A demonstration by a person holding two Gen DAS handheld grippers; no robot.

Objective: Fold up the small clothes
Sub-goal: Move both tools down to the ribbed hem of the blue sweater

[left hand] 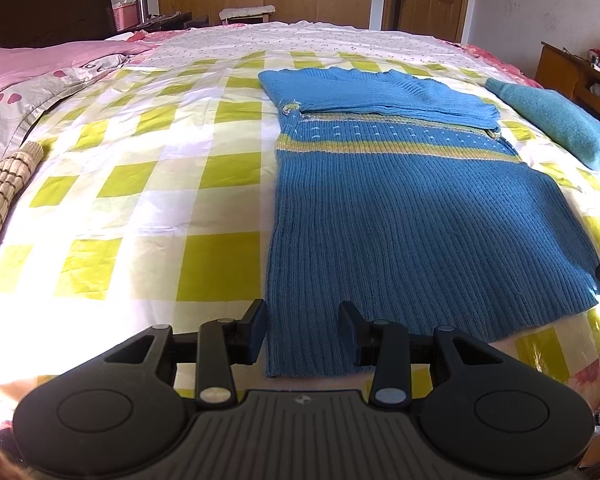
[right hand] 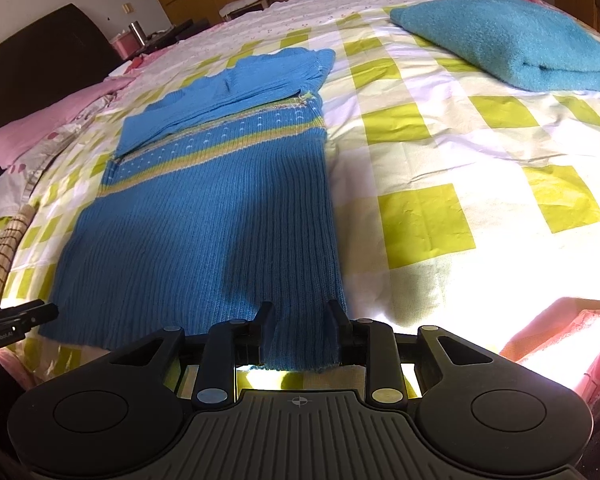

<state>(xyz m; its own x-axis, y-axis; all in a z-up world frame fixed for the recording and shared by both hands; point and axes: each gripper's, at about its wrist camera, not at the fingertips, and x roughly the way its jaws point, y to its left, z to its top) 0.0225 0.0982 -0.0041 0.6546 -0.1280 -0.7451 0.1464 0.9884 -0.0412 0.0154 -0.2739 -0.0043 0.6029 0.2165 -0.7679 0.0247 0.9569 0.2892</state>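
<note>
A blue knit sweater [left hand: 400, 208] with a yellow stripe lies flat on the checked bedsheet [left hand: 140, 184], its sleeves folded across the chest. My left gripper [left hand: 302, 320] stands open at the sweater's near left corner, and the hem lies flat between its fingers. In the right wrist view the sweater [right hand: 204, 208] runs away from my right gripper [right hand: 300, 316]. That gripper is open over the near right corner, with the hem strip between its fingers but not pinched. The left gripper's tip [right hand: 20, 316] shows at the left edge of that view.
A folded teal knit garment [right hand: 508, 40] rests on the bed to the right of the sweater. Pink pillows [left hand: 40, 64] and a rolled bamboo mat [left hand: 4, 184] lie along the left side. A wooden cabinet [left hand: 560, 68] stands beyond the right edge.
</note>
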